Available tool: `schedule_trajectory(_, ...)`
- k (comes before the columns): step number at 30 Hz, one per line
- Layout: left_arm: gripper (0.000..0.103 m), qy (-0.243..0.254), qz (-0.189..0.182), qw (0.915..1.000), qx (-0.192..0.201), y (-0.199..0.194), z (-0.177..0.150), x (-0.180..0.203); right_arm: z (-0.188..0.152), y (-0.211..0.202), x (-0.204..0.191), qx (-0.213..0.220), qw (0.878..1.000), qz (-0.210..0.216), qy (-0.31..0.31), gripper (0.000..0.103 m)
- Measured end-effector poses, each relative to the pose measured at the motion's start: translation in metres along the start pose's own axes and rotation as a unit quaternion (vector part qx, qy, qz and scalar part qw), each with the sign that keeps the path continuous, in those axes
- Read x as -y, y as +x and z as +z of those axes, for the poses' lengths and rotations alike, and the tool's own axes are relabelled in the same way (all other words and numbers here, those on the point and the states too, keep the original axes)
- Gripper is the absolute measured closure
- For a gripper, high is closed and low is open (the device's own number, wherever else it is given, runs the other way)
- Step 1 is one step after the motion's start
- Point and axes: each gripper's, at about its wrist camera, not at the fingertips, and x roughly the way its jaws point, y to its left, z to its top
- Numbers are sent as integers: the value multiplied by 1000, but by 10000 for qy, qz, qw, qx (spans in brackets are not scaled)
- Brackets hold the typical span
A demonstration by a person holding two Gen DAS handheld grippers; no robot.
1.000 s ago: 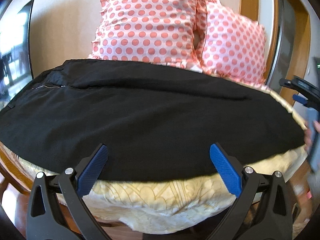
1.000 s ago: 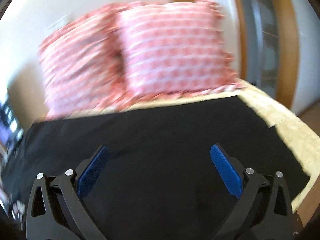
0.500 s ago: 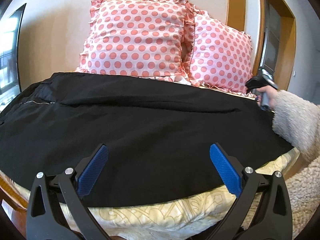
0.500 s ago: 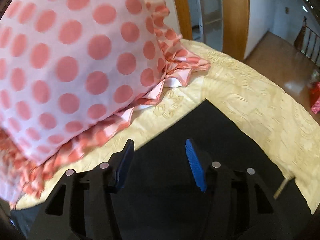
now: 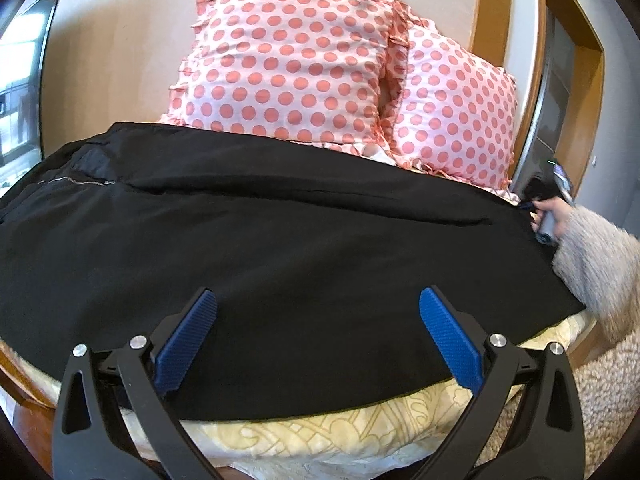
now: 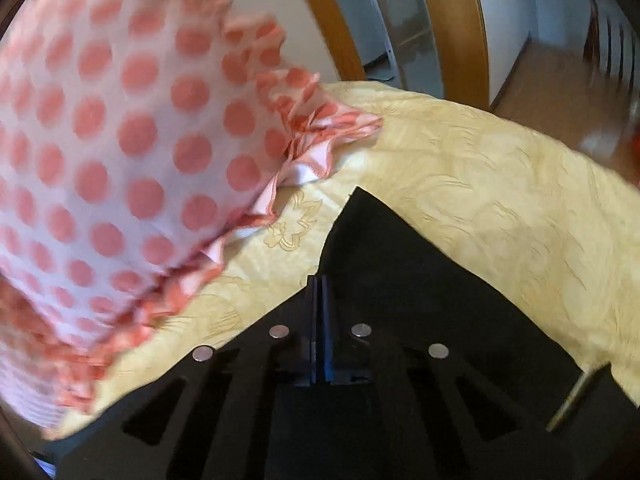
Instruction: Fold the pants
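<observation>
Black pants (image 5: 280,248) lie crosswise, waist left | left claw (image 5: 318,344) spread | right claw (image 6: 320,292) pinching hem corner

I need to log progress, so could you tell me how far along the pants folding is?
Done: the black pants lie spread flat across the yellow bedspread, with no fold across them yet. In hand: the right gripper is shut at a far corner of the pants, while the left gripper hovers open above the near edge. Left: every fold.
</observation>
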Motion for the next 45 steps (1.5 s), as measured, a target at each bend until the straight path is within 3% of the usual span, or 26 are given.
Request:
schedule_trajectory(6, 2, -356, 138, 9990, 226, -19, 1, -9, -39, -138, 25, 856, 9854, 1463, -180, 101)
schedule_trajectory(10, 2, -578, 113, 9978, 298, -28, 3, -11, -92, -189, 68, 848, 9835, 1596, -99, 101)
schedule_trajectory(12, 2, -650, 113, 9973, 316, -29, 6, -11, -121, -191, 95, 577, 9870, 1502, 10, 101)
schedule_trajectory(18, 2, -1169, -76, 9930, 177, -27, 26, -23, -138, -167, 128, -86, 9838, 1710, 532, 101)
schedule_trajectory(23, 2, -1303, 243, 9906, 327, -33, 60, -46, -140, -160, 133, -458, 9798, 1823, 677, 98)
schedule_trajectory(25, 2, -1325, 389, 9900, 292, -28, 83, -59, -141, -157, 136, -602, 9782, 1838, 759, 90)
schedule_trajectory(26, 2, -1321, 426, 9899, 280, -24, 92, -64, -140, -155, 137, -667, 9776, 1828, 806, 75)
schedule_trajectory(30, 2, -1279, 737, 9890, 5, 16, 141, -82, -136, -155, 134, -644, 9760, 1905, 834, 59)
schedule_trajectory(35, 2, -1691, 969, 9787, -647, 100, 186, -109, -127, -148, 132, -600, 9777, 1772, 952, 59)
schedule_trajectory(38, 2, -1871, 1207, 9697, -1001, 149, 199, -118, -121, -142, 134, -416, 9800, 1742, 873, 101)
schedule_trajectory(43, 4, -1999, 1570, 9561, -1457, 222, 215, -120, -120, -148, 150, -145, 9761, 1935, 981, 101)
schedule_trajectory(45, 16, -1965, 1690, 9510, -1686, 246, 219, -119, -120, -145, 154, -212, 9742, 1973, 1073, 101)
